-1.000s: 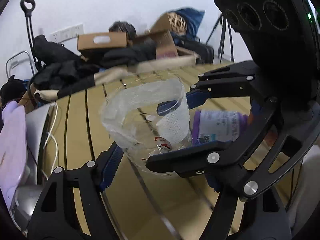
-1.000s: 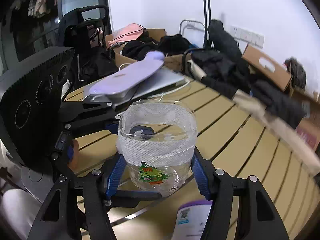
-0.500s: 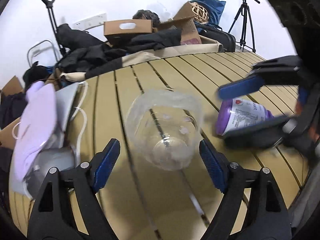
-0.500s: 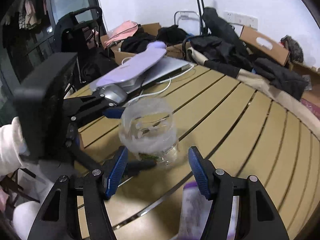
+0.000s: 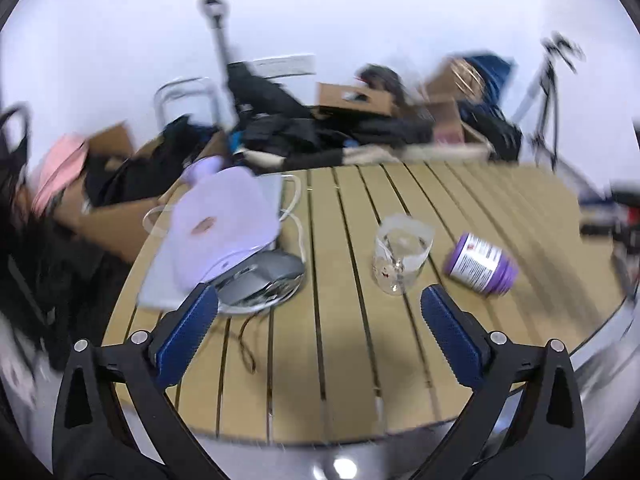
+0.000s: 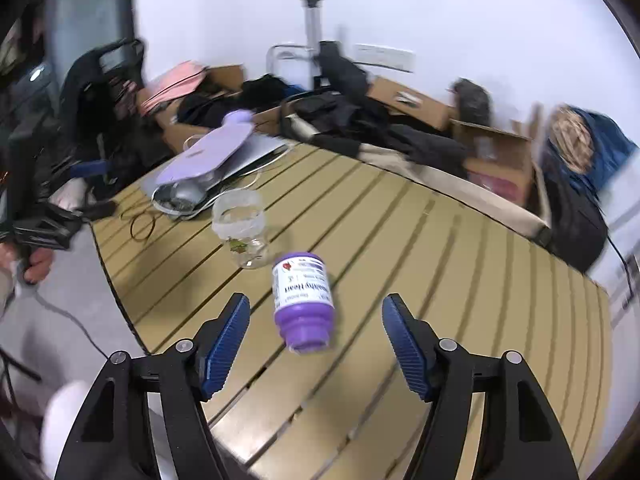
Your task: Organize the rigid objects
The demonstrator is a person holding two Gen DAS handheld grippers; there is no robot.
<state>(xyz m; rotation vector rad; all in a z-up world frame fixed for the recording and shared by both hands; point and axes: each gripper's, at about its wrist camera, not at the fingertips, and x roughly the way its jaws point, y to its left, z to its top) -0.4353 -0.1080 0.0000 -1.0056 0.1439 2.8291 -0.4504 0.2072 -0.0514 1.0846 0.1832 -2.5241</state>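
Your left gripper and right gripper both gape wide, empty. The clear mesh-wrapped glass jar stands mid-frame on the slatted wooden table; the purple white-labelled bottle, apparently capped, lies beside it.

Your left gripper and right gripper: black frames, ribbed blue pads. Table: tan slats with dark gaps between them, pale grey rim along its near edge. Jar: clear glass, white mesh band round it, a small green-and-red sticker low on the wall. Bottle: purple body and cap, white label with purple print and a red mark. Toward the table's far left corner you see a lilac pouch on a silver-grey laptop, with a white cable beside them.
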